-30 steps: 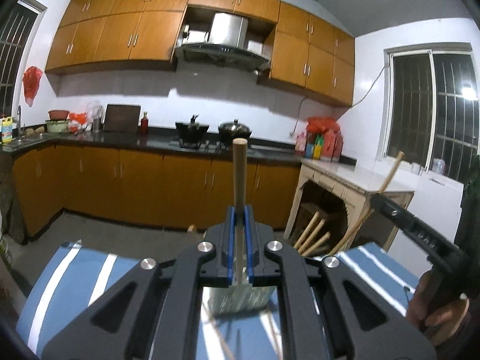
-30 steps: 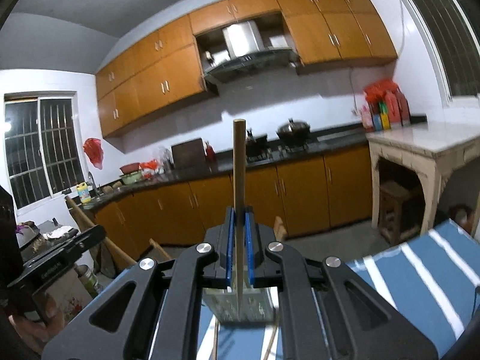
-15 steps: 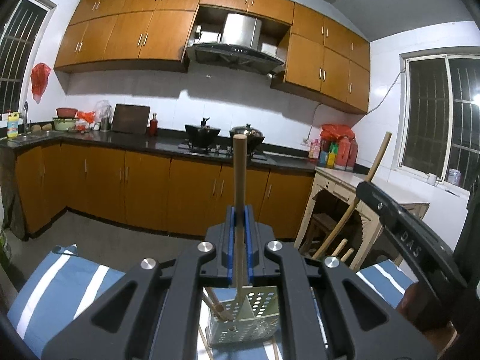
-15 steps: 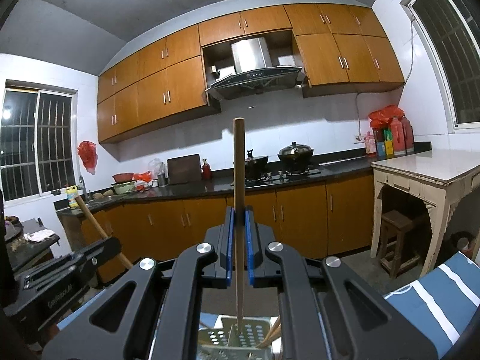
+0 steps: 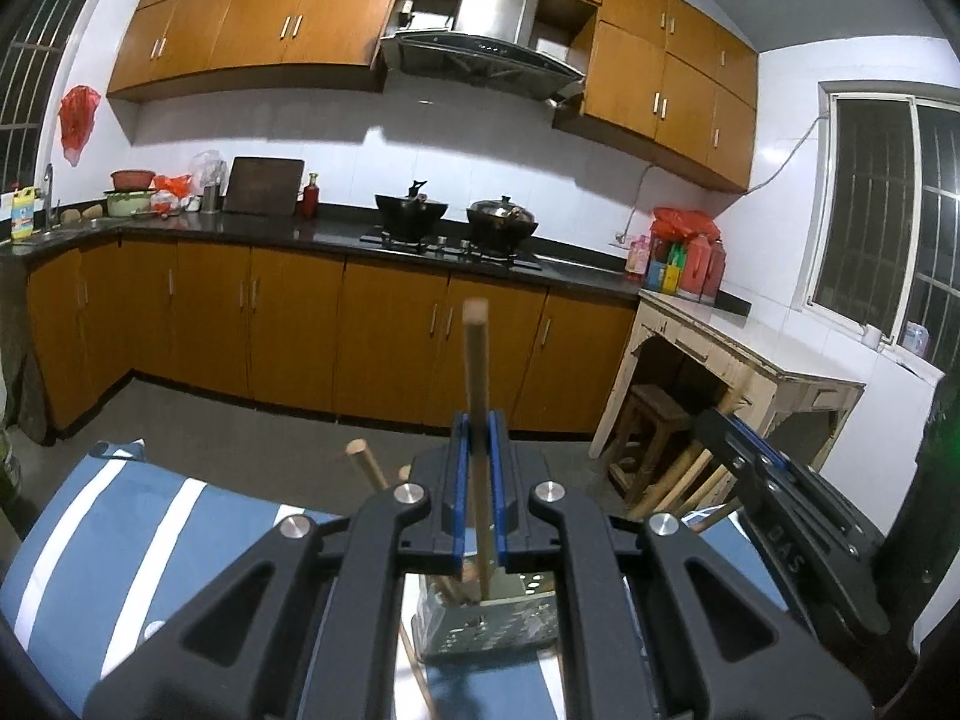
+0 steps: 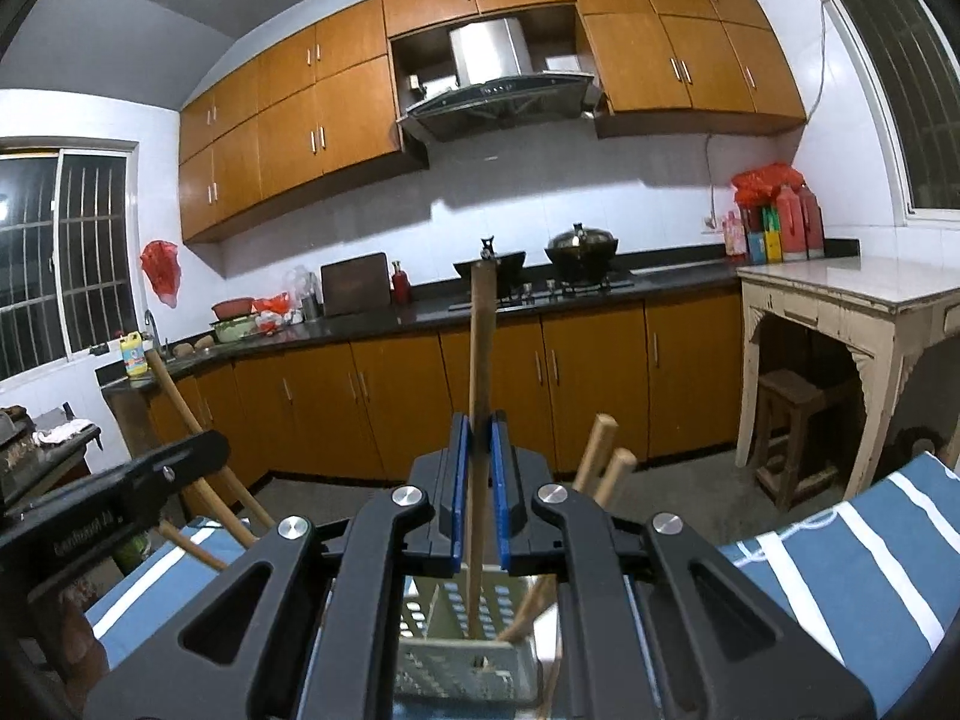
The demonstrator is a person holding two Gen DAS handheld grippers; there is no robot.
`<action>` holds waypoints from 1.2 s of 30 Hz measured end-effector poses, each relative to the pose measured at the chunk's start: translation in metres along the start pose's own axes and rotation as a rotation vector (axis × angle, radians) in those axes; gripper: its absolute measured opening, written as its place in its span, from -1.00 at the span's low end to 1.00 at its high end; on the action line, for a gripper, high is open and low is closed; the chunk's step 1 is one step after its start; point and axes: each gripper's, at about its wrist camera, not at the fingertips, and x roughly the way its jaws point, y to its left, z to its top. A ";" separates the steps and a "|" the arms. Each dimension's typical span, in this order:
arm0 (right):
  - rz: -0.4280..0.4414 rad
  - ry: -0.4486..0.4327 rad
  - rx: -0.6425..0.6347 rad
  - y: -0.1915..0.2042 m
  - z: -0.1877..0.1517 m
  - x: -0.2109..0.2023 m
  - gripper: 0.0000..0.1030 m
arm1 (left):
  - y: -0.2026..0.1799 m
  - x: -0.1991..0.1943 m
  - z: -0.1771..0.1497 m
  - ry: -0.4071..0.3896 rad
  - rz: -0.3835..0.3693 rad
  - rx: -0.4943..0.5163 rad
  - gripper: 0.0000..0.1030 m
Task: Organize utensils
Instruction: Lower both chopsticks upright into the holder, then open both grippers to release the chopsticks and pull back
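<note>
My left gripper holds a wooden stick-handled utensil upright between its blue pads, its lower end inside a perforated metal holder on the blue striped cloth. My right gripper holds another wooden-handled utensil upright, its lower end in the same holder. Other wooden handles lean in the holder. Each gripper shows at the edge of the other's view: the right one, the left one.
The blue and white striped cloth covers the table under the holder. Behind stand orange kitchen cabinets, a stove with two pots, a worn white side table and a wooden stool.
Both grippers have moved down, lowering their utensils into the holder. The pads look slightly wider apart around the handles than before.
</note>
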 end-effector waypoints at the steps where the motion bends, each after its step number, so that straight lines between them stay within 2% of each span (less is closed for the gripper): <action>1: -0.003 0.003 0.003 -0.001 0.000 -0.001 -0.72 | 0.002 -0.001 0.000 0.003 0.004 -0.005 -0.81; 2: -0.009 0.006 0.007 -0.003 0.001 -0.003 -0.54 | 0.003 -0.003 0.001 0.004 0.005 -0.008 -0.79; 4: -0.021 0.002 0.013 -0.005 0.002 -0.008 -0.30 | 0.005 -0.009 0.001 0.002 0.010 -0.012 -0.78; 15: -0.063 0.010 0.004 -0.015 0.005 -0.053 -0.23 | 0.008 -0.055 0.001 -0.031 0.029 -0.019 -0.55; 19: -0.087 0.055 0.025 -0.028 -0.011 -0.069 -0.20 | 0.018 -0.080 -0.010 -0.026 0.044 -0.029 -0.48; 22: -0.113 0.126 0.051 -0.039 -0.037 -0.074 -0.19 | 0.024 -0.092 -0.025 -0.014 0.061 -0.027 -0.42; 25: -0.126 0.220 0.093 -0.048 -0.069 -0.068 -0.19 | 0.029 -0.096 -0.050 0.030 0.079 -0.019 -0.35; 29: -0.126 0.352 0.141 -0.053 -0.113 -0.054 -0.19 | 0.042 -0.079 -0.093 0.148 0.122 -0.019 -0.33; 31: -0.116 0.405 0.146 -0.050 -0.129 -0.047 -0.19 | 0.050 -0.068 -0.114 0.212 0.144 -0.023 -0.32; 36: -0.088 0.528 0.138 -0.038 -0.156 -0.023 -0.19 | 0.063 -0.047 -0.150 0.315 0.196 0.002 -0.27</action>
